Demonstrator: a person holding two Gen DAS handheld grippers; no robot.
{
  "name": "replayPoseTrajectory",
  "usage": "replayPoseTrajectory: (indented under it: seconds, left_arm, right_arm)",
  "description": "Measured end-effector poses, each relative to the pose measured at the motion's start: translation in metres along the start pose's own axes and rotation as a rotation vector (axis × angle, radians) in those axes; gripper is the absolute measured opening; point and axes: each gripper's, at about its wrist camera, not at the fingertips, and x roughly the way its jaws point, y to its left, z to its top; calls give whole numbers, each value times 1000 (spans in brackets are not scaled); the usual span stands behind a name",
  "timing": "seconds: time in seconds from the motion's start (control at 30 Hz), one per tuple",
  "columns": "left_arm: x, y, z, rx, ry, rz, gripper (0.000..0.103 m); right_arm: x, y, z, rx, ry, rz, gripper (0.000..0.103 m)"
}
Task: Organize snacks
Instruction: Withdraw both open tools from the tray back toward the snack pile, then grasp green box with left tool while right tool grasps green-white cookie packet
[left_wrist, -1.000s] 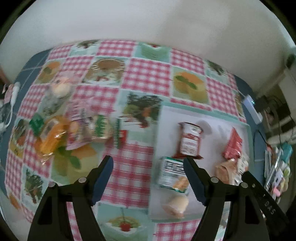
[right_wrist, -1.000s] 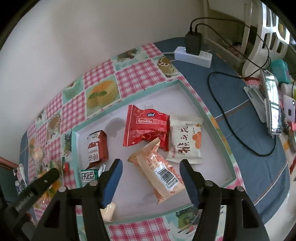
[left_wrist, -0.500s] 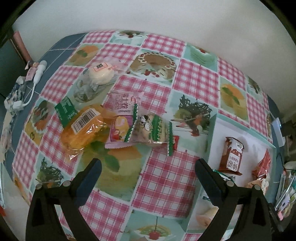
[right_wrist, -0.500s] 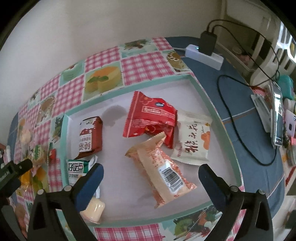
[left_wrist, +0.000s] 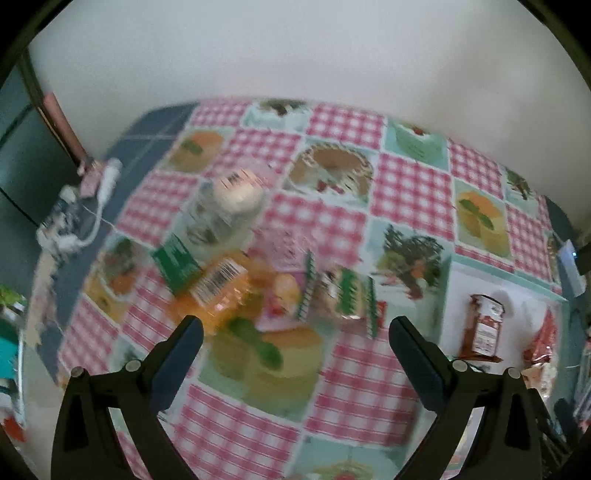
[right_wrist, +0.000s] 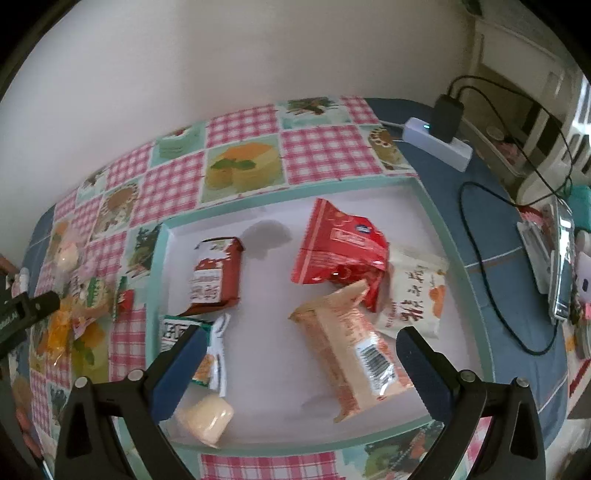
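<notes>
Left wrist view, blurred. My left gripper (left_wrist: 295, 328) is spread wide and holds nothing, hovering over the checked tablecloth (left_wrist: 406, 192). Just ahead of the fingertips lies a loose heap of snacks: an orange packet with a barcode (left_wrist: 218, 291), a green packet (left_wrist: 175, 264) touching its far left corner, a pink-and-white packet (left_wrist: 284, 254) beside it, and a green-striped wrapped snack (left_wrist: 341, 295) on the right of the heap. Farther off sits a pale round cake in clear wrap (left_wrist: 236, 195). At the right edge is the white tray (left_wrist: 458, 295) with a brown-red packet (left_wrist: 484, 326) lying in it.

Right wrist view. My right gripper (right_wrist: 299, 341) is also spread, empty, above the near half of the white tray (right_wrist: 266, 339). In the tray: a brown-red packet (right_wrist: 214, 277) at the left, a green-and-white packet (right_wrist: 214, 354) just near of it and partly behind my left finger, a small pale yellow cake (right_wrist: 205, 419) against the near rim. To the right a red bag (right_wrist: 340, 247) overlaps a white packet with orange print (right_wrist: 415, 295), and a long peach packet with a barcode (right_wrist: 354, 347) lies across the near side of both. The snack heap shows at far left, off the tray. A white power strip (right_wrist: 439, 147) with a black charger sits on the blue cloth beyond the tray.
</notes>
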Motion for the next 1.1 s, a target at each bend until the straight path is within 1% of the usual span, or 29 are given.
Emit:
replayPoseTrajectory:
  seconds: [0.13, 0.2, 0.27, 0.47, 0.63, 0.8, 0.9, 1.1]
  left_arm:
    - [-4, 18, 7, 7, -37, 59, 101]
    - [-4, 33, 11, -2, -49, 103, 101]
    - [-2, 52, 14, -32, -51, 140, 100]
    - [12, 109, 18, -130, -26, 195, 101]
    - [26, 151, 15, -221, 13, 184, 101]
    - [38, 193, 10, -327, 45, 170, 100]
    - [45, 207, 9, -366, 63, 139, 100]
    - [61, 223, 11, -396, 90, 75, 101]
  right_arm:
    - [2, 17, -4, -34, 9, 10, 103]
    - [5, 28, -8, -64, 18, 13, 103]
    - [9, 38, -13, -88, 30, 22, 103]
    - [19, 72, -26, -141, 60, 66, 103]
    - [23, 96, -35, -191, 62, 91, 103]
    - [20, 119, -36, -211, 54, 160, 103]
    - [18, 133, -34, -226, 48, 200, 103]
    - [16, 160, -30, -249, 48, 261, 103]
